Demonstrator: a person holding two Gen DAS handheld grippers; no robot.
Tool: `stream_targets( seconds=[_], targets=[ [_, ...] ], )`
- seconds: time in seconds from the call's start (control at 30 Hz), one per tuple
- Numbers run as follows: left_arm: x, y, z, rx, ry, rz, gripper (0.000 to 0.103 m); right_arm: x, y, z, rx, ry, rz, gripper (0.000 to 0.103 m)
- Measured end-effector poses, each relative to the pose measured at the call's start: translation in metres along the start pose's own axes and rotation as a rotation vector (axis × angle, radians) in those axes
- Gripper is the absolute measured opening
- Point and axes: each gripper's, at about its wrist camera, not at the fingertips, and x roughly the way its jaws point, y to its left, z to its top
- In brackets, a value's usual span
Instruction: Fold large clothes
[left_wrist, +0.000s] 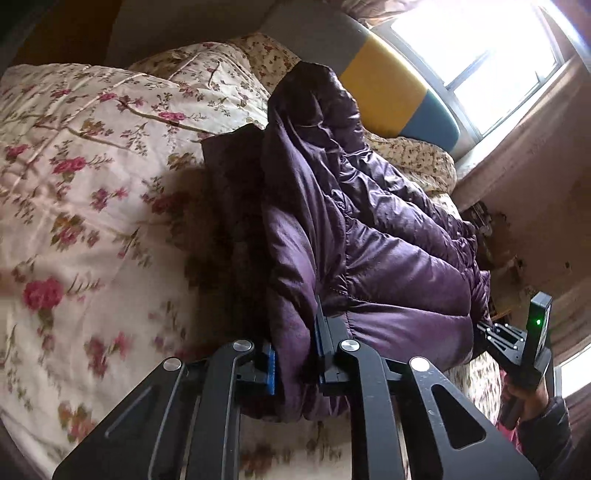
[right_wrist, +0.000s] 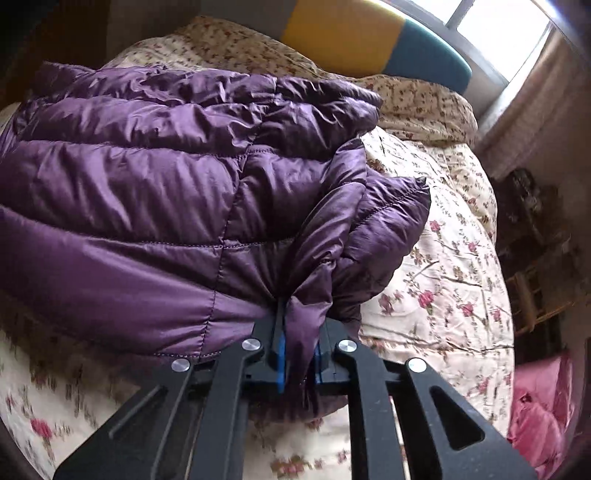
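Observation:
A purple quilted puffer jacket (left_wrist: 369, 229) hangs bunched above a floral bedspread (left_wrist: 74, 184). My left gripper (left_wrist: 295, 354) is shut on a thick fold at the jacket's near edge, fabric filling the gap between the blue pads. In the right wrist view the jacket (right_wrist: 147, 184) spreads wide to the left. My right gripper (right_wrist: 299, 354) is shut on a pinched fold of its edge. The right gripper also shows in the left wrist view (left_wrist: 517, 343), at the jacket's far right end, held by a hand.
A yellow and teal headboard (left_wrist: 399, 96) and a floral pillow (right_wrist: 406, 92) lie at the bed's far end under a bright window (left_wrist: 480, 44). A worn wall (left_wrist: 535, 221) and wooden clutter (right_wrist: 535, 277) stand right of the bed. Pink fabric (right_wrist: 539, 406) lies at lower right.

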Motion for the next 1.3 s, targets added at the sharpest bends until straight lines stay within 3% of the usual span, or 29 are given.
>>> stream_targets(
  seconds=[0.17, 0.53, 0.6, 0.63, 0.7, 0.77, 0.87, 1.0, 1.17, 1.23, 1.3],
  targets=[
    [-0.016, -0.001, -0.021, 0.014, 0.016, -0.017, 0.015, -0.028, 0.004, -0.033, -0.066, 0.017, 0.010, 0.008],
    [-0.083, 0.001, -0.105, 0.022, 0.045, -0.047, 0.015, -0.097, 0.027, -0.127, -0.123, 0.059, 0.053, 0.009],
    [-0.090, 0.001, -0.111, 0.025, 0.047, -0.029, 0.021, -0.102, 0.025, -0.131, -0.113, 0.065, 0.058, 0.013],
    [-0.095, 0.001, -0.113, 0.022, 0.043, -0.028, 0.024, -0.105, 0.023, -0.132, -0.101, 0.069, 0.062, 0.019],
    [-0.105, 0.006, -0.110, -0.003, 0.019, -0.024, 0.054, -0.111, 0.011, -0.128, -0.051, 0.065, 0.090, 0.035],
    [-0.115, 0.012, -0.097, -0.037, -0.030, -0.036, 0.060, -0.119, 0.000, -0.119, -0.004, 0.034, 0.106, 0.057],
    [-0.116, 0.014, -0.072, -0.055, -0.072, -0.030, 0.060, -0.126, -0.011, -0.099, 0.050, -0.015, 0.092, 0.069],
    [-0.107, 0.001, -0.047, -0.060, -0.090, -0.016, 0.060, -0.117, -0.019, -0.060, 0.128, -0.061, 0.069, 0.072],
    [-0.076, -0.021, -0.016, -0.069, -0.072, 0.014, 0.058, -0.076, -0.030, -0.019, 0.268, -0.042, 0.101, 0.072],
    [-0.064, -0.024, -0.011, -0.072, -0.055, 0.033, 0.045, -0.056, -0.035, -0.010, 0.328, -0.015, 0.142, 0.070],
    [-0.050, -0.025, -0.008, -0.065, -0.030, 0.061, 0.021, -0.044, -0.033, -0.009, 0.357, 0.008, 0.179, 0.061]
  ],
)
